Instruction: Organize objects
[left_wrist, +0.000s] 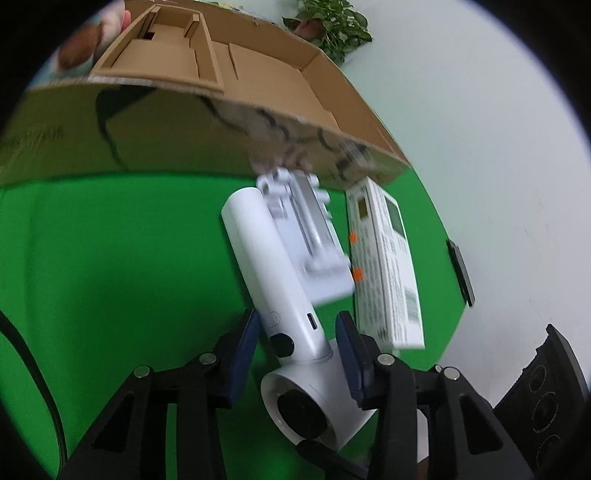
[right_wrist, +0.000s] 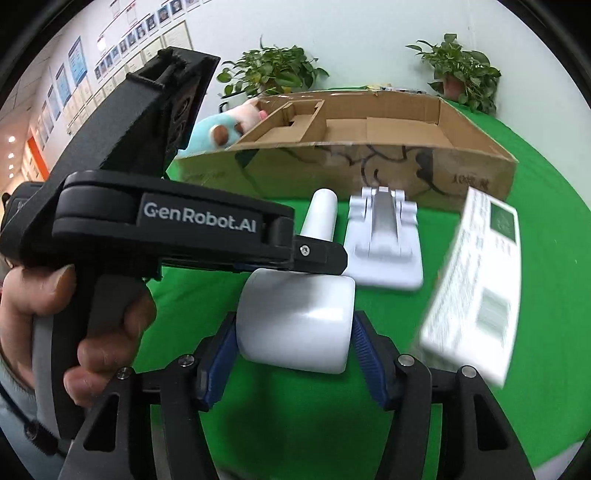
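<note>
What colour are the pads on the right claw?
Blue pads, ribbed, on a black frame; clearest in the right wrist view.

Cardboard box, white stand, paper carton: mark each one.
Cardboard box (right_wrist: 369, 173), right wrist view, printed front wall.
White stand (right_wrist: 384, 254), right wrist view, flat base plate.
Paper carton (left_wrist: 388, 266), left wrist view, printed side face.

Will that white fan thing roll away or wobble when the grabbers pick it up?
The white fan probably could roll: its head is a round drum and its handle a smooth tube. It looks like hard, shiny plastic, so likely stiff but a bit slippery. With the left gripper around the handle and the right gripper around the head, it should wobble less.
</note>
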